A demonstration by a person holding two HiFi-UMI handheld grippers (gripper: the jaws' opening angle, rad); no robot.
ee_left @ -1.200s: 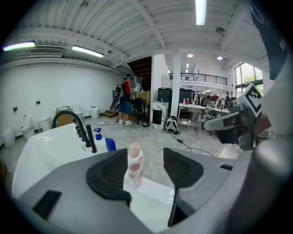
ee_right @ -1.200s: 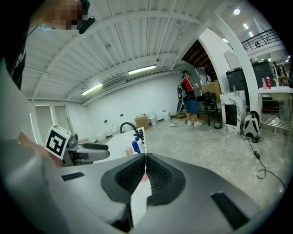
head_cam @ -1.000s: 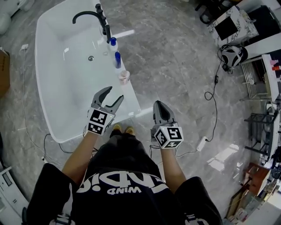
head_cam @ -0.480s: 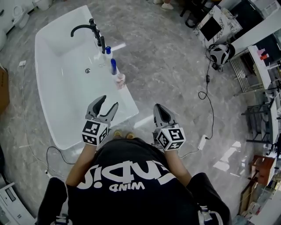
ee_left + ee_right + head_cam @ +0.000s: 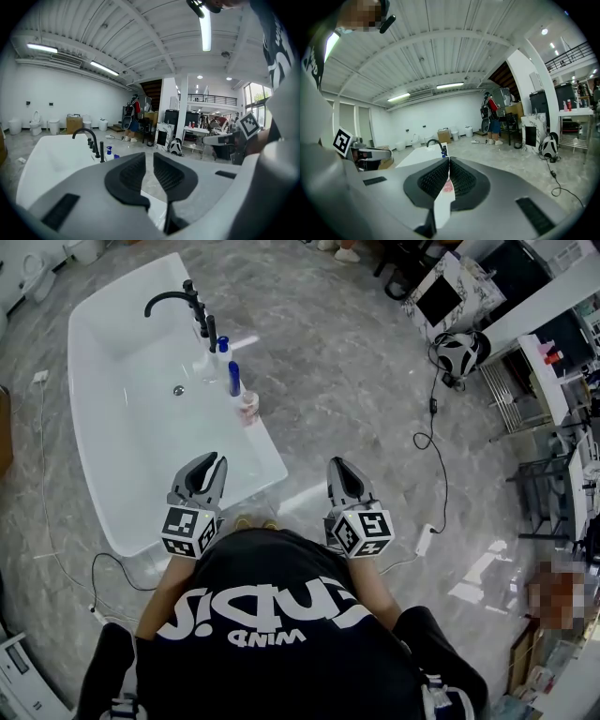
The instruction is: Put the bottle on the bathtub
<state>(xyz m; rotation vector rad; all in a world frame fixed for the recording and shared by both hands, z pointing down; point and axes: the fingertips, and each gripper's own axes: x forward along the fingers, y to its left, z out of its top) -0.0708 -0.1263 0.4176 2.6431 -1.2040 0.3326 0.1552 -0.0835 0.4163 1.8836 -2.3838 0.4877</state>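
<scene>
Two grippers hung empty at the person's waist: the left gripper (image 5: 208, 463) with its jaws a narrow gap apart, the right gripper (image 5: 341, 465) pressed together. The blue bottle (image 5: 234, 379) stood on the bathtub (image 5: 265, 448) rim near the tap (image 5: 173, 299), so the job looked finished

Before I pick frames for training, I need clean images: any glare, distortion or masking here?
Head view: bright glare streaks the floor beside the bathtub; mosaic patch lower right. Left gripper view: fisheye bending, dark corners, ceiling light blown out. Right gripper view: same fisheye, mosaic patch top left.
</scene>
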